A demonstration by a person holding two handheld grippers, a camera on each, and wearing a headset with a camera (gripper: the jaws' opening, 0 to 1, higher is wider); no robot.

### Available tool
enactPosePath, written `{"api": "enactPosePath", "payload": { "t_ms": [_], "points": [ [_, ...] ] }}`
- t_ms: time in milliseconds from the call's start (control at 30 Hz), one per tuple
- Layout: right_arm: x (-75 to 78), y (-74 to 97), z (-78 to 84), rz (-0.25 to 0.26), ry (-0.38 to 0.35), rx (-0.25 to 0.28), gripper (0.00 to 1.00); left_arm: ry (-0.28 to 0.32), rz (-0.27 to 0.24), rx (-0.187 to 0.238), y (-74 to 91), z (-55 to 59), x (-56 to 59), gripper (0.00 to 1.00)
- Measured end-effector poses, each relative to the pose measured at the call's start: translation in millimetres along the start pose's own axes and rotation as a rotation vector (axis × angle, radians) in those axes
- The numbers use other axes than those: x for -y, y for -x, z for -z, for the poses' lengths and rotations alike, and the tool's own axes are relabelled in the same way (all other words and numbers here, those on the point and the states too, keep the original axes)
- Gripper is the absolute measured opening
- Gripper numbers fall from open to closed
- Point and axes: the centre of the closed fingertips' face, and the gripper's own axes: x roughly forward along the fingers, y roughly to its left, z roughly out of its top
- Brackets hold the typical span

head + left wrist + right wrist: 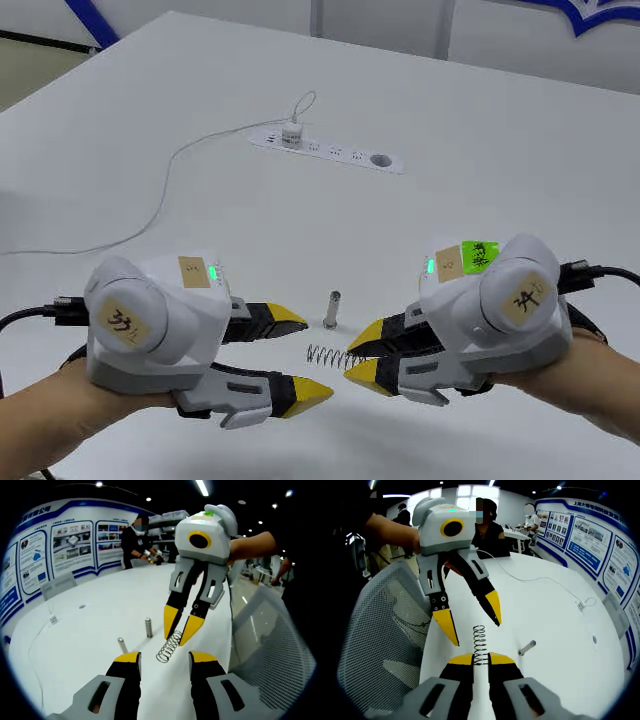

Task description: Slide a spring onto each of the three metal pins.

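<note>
Yellow-tipped jaws of the right gripper [481, 659] are pinched on 1 end of the spring [479, 641], which sticks out ahead of them toward the left gripper [304, 355]. That gripper's jaws stand apart, flanking the coil's free end, apparently without touching it. 1 metal pin [331, 310] stands upright just beyond both sets of tips. Held by so little, the coil could flick out or bend if the left jaws close off-centre. A tilted spring would likely catch on the pin's top, and a sideways shove might topple the pin.
</note>
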Motion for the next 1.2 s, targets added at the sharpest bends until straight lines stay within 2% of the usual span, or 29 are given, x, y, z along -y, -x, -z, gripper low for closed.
{"api": "enactPosePath", "payload": {
  "t_ms": [200,467,567,767,967,1200],
  "points": [
    [-6.6,2.2,-0.5,-0.014,0.021,-0.002,0.11,-0.026,0.018,-0.011,-0.6,-1.0,3.9,0.30],
    [-9.3,6.3,-1.6,-0.016,0.028,0.000,0.11,-0.040,0.040,-0.021,-2.0,-1.9,9.3,0.22],
    [-9.0,8.3,-2.4,-0.013,0.031,-0.001,0.11,-0.040,0.066,-0.018,-2.7,-4.5,14.4,0.15],
    [-10.4,10.9,-2.2,-0.016,0.033,-0.004,0.11,-0.067,0.068,-0.026,-2.7,-6.2,16.6,0.14],
    [-10.0,14.4,-4.5,-0.013,0.047,0.007,0.11,-0.146,0.062,-0.017,-0.4,-9.8,18.3,0.12],
    [-7.5,17.5,-6.5,-0.002,0.057,0.025,0.11,-0.163,0.068,-0.006,0.0,-14.2,18.4,0.11]
  ]
}}
